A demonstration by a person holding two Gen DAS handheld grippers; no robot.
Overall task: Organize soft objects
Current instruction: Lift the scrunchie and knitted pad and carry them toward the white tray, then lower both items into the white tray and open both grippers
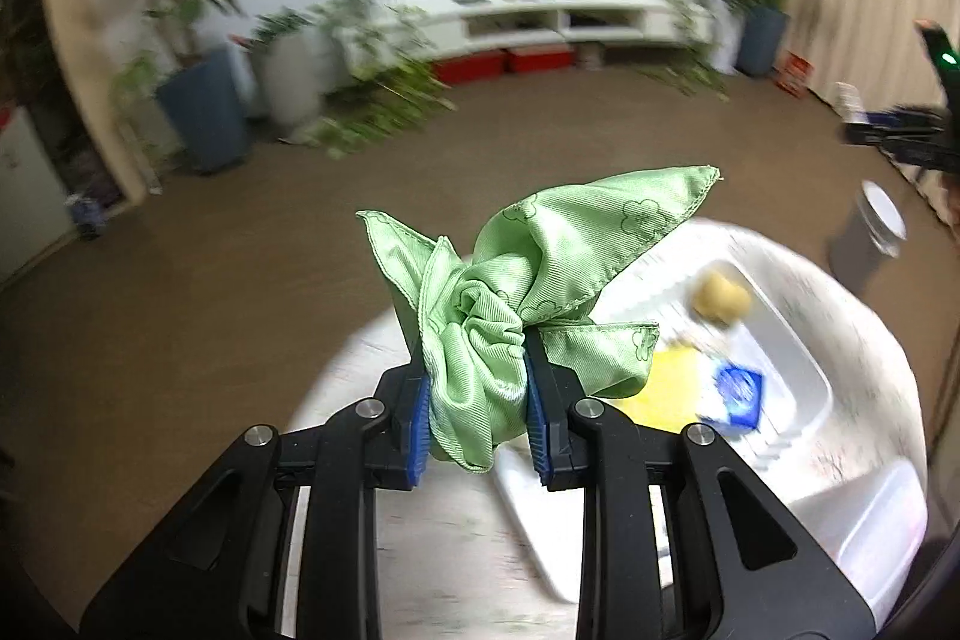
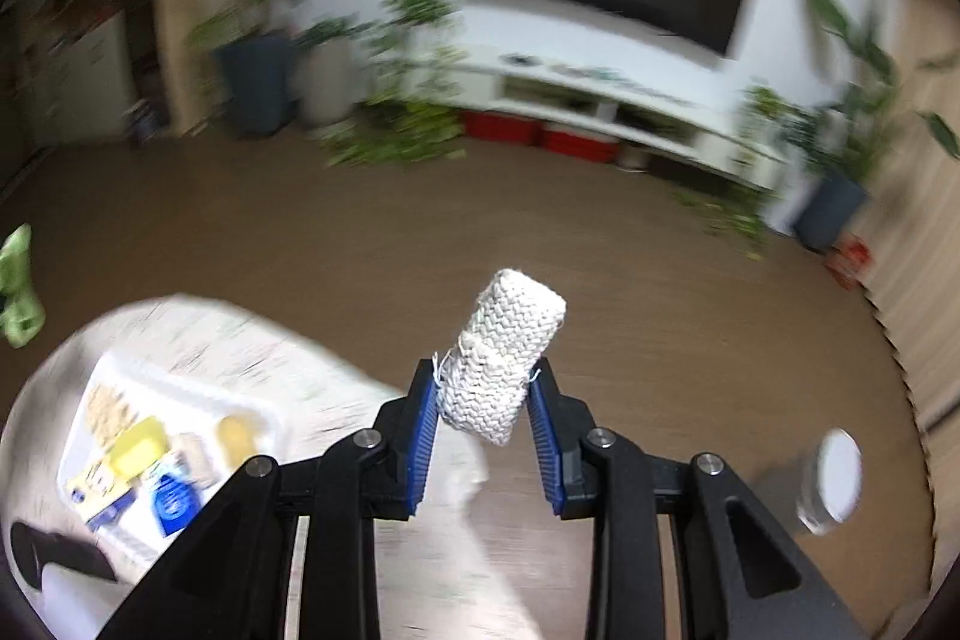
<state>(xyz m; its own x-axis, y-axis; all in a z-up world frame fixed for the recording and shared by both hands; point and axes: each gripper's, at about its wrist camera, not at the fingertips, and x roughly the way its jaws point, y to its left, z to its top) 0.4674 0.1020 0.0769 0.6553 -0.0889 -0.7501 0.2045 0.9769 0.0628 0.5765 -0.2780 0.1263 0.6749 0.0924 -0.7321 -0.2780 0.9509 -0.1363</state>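
My left gripper (image 1: 477, 370) is shut on a bunched light-green cloth (image 1: 528, 268), held in the air above the edge of a round white table (image 1: 420, 538). Below and to the right lies a white tray (image 1: 798, 358) with a yellow sponge, a blue-and-white packet and a yellowish soft lump in it. My right gripper (image 2: 483, 394) is shut on a white knitted roll (image 2: 507, 346), which sticks up between the blue pads. In the right wrist view the same tray (image 2: 108, 376) lies at lower left, and the green cloth (image 2: 18, 286) shows at the left edge.
A brown floor stretches behind. A grey bin with a white lid (image 2: 831, 484) stands on the floor at right. Potted plants (image 1: 198, 100) and a low white TV shelf (image 1: 540, 16) line the far wall. The other gripper's black body (image 1: 918, 136) shows at the right edge.
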